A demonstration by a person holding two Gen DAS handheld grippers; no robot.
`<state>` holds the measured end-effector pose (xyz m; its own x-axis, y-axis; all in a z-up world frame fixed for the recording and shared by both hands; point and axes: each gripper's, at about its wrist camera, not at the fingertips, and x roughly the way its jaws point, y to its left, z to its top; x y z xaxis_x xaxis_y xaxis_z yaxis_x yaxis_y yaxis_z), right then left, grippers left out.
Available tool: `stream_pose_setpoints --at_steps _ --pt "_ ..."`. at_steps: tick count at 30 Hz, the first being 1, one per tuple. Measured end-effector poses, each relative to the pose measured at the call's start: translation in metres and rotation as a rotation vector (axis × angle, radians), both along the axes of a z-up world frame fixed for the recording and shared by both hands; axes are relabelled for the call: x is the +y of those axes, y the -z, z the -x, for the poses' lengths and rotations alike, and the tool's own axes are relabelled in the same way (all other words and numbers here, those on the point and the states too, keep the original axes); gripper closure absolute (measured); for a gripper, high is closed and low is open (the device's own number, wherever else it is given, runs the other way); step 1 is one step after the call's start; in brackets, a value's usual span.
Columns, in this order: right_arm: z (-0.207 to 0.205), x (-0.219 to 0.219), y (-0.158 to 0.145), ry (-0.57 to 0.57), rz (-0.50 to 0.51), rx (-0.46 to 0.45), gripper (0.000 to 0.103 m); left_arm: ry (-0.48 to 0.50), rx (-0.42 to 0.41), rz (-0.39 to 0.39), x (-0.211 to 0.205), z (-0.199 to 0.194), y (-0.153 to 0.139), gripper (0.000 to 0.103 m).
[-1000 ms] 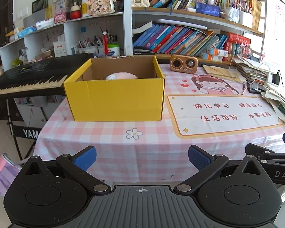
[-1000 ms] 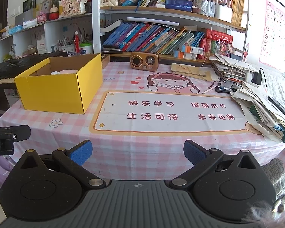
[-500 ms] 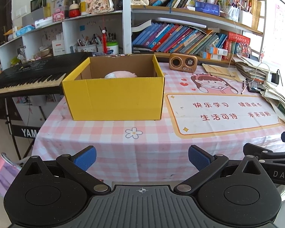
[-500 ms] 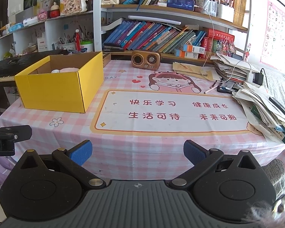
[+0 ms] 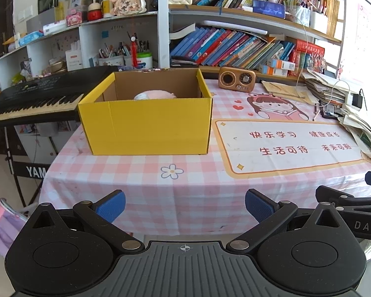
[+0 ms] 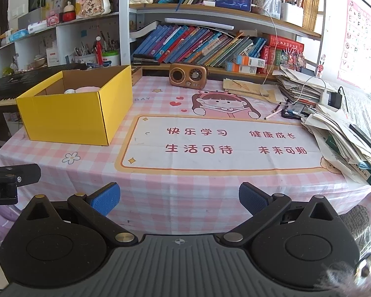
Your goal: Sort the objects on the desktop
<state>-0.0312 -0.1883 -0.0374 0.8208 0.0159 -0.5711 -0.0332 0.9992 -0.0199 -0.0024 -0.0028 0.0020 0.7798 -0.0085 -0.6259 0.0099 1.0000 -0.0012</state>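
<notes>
well, both grippers (empty) gaping.

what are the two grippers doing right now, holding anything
Left gripper: open, holding nothing.
Right gripper: open, holding nothing.

Both wrist cams face table front edge; share yellow box.
</notes>
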Motion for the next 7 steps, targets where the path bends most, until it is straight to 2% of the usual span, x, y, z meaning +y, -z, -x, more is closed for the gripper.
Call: stream_pose_setpoints --at_steps 7 --pt "-0.0011 0.0001 0.0016 -0.002 -0.001 0.004 0.000 0.000 -0.002 0.006 0.0022 0.0004 -0.0002 0.000"
